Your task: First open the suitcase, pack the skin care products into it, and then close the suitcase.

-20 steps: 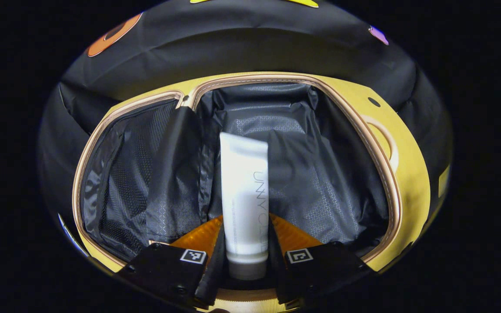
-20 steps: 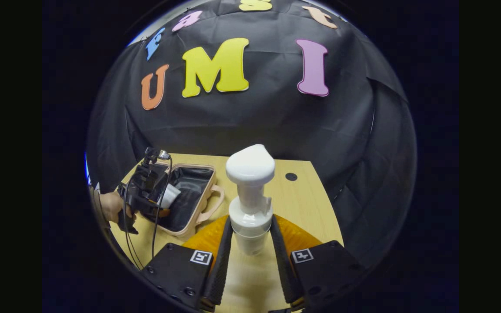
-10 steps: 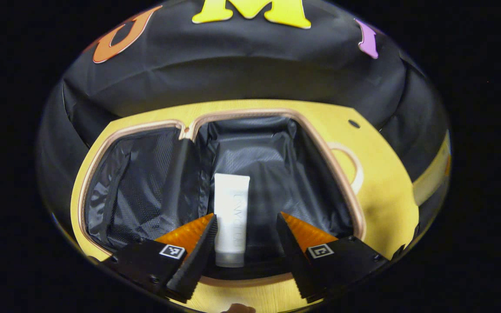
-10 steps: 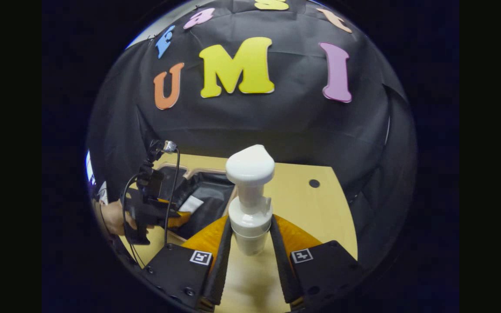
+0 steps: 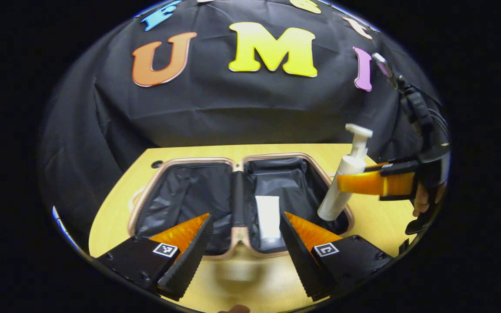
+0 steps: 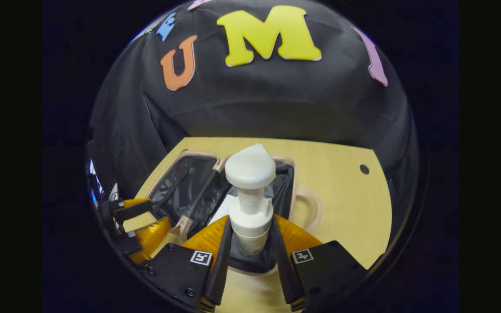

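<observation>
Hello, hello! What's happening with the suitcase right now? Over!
Left gripper open. Right gripper shut on pump bottle over open suitcase. Tube inside. Nothing blocking.

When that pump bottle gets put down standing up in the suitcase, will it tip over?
Probably. The pump bottle is tall and narrow with a wide pump head, so it looks top-heavy. The suitcase lining is soft and wrinkled, a wobbly floor. Laid flat like the tube, it might roll a little, though the head should stop it.

Light wooden table (image 5: 181, 152), small round hole (image 6: 364, 169) near its far edge
</observation>
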Motion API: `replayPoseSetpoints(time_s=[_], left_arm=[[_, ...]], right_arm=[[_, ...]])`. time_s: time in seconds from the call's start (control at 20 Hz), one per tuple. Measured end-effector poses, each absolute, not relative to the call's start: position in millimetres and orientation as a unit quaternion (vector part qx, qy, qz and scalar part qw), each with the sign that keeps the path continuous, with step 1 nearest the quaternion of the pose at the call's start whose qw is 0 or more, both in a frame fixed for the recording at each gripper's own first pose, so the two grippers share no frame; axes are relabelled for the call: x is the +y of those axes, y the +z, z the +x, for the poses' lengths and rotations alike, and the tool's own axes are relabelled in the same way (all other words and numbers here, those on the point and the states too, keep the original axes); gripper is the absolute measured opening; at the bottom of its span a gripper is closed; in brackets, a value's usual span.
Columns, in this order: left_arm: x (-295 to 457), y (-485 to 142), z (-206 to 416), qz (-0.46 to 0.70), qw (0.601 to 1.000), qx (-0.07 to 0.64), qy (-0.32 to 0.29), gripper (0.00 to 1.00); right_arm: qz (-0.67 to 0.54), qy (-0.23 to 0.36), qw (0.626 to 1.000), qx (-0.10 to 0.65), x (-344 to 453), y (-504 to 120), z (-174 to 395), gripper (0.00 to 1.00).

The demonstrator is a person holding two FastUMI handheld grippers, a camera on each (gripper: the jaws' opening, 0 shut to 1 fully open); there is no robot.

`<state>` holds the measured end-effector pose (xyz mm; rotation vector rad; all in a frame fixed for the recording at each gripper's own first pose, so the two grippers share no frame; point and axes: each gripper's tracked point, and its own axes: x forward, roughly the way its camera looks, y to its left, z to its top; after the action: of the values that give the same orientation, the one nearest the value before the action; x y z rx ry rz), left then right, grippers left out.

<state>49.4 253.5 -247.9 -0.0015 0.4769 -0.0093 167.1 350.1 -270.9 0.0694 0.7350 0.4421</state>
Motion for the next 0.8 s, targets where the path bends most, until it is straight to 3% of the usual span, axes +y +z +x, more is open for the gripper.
replayPoseSetpoints(time_s=[0.3, 0.8], left_arm=[[333, -245, 17, 0.004, 0.979, 0.198, 0.047, 0.97], [415, -263, 6, -0.063, 0.971, 0.202, 0.113, 0.97]], right_arm=[[0.031, 0.194, 0.888, 0.415, 371, -311, 158, 0.49], [0.035, 0.129, 0.889, 0.438, 395, -334, 214, 0.49]])
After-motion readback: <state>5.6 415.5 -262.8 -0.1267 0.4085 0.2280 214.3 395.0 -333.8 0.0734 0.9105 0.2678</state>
